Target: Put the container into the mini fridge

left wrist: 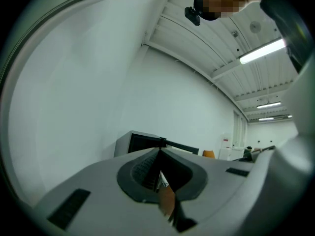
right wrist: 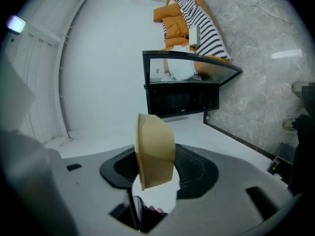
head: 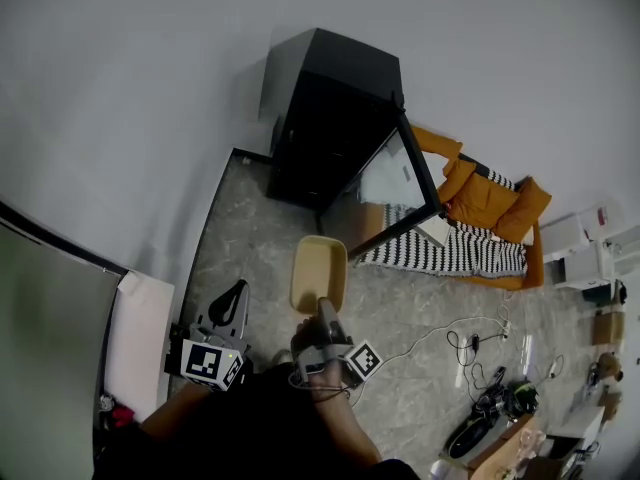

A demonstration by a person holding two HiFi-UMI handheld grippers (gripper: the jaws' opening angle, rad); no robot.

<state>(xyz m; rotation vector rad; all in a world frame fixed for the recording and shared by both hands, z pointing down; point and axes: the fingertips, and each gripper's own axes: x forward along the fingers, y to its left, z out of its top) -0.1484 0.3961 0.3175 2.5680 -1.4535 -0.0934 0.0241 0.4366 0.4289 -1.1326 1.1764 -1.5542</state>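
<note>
Tan container [head: 319, 273], clamped at one end by the right hand-held gripper [head: 326, 310] at lower centre, left hand-held gripper [head: 232, 306] closed on nothing, might twist loose or clip the mini fridge [head: 330, 118] door [head: 398, 183].

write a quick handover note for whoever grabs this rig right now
Left gripper: fingers together, nothing in them, held low.
Right gripper: fingers shut on the rim of the tan container, held in the air short of the fridge.
Mini fridge: on the floor by the wall, glass door open.
Done: container picked up, door open.
Left: carry the container into the fridge, set it down, let go.
</note>
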